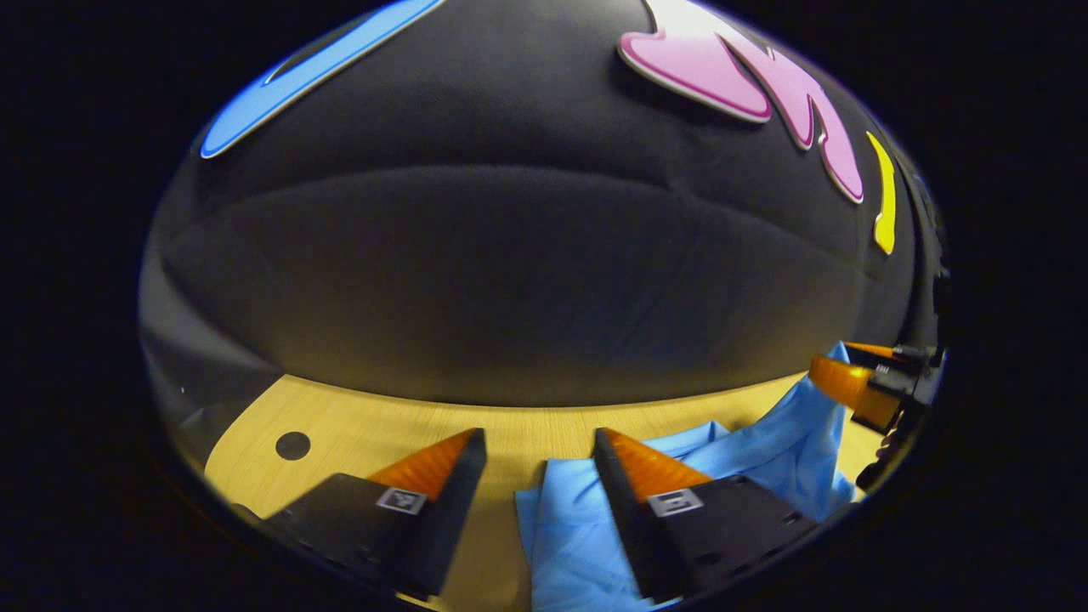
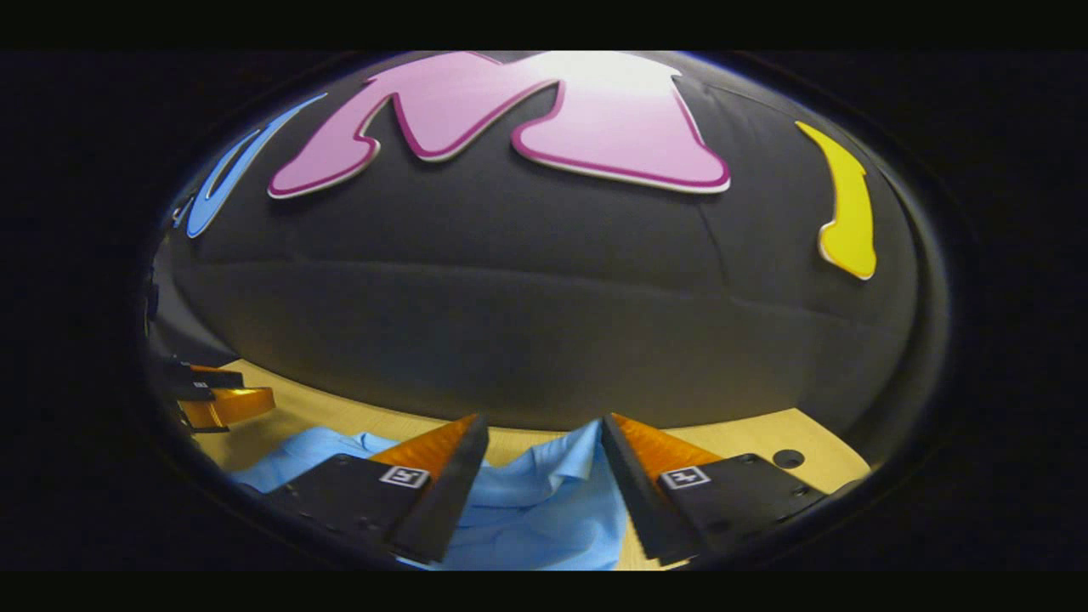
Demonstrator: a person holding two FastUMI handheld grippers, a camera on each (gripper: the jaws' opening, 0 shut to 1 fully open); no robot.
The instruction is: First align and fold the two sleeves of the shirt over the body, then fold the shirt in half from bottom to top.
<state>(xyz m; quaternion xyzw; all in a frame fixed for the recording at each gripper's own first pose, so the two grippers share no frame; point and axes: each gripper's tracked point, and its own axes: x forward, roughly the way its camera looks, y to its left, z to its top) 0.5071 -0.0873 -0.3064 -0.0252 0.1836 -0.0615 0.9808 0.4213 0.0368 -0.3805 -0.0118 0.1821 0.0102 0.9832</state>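
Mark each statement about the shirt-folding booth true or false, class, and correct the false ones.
1. The shirt is light blue. True.
2. The shirt lies on a wooden table. True.
3. The left gripper is clamped shut on the shirt. False: its jaws stand open, with bare table and the shirt's edge showing between them.
4. The right gripper has its jaws open. True.
5. The shirt lies perfectly flat and smooth. False: in the right gripper view it shows wrinkles and raised folds.
6. The table has no holes. False: a round dark hole shows in it.
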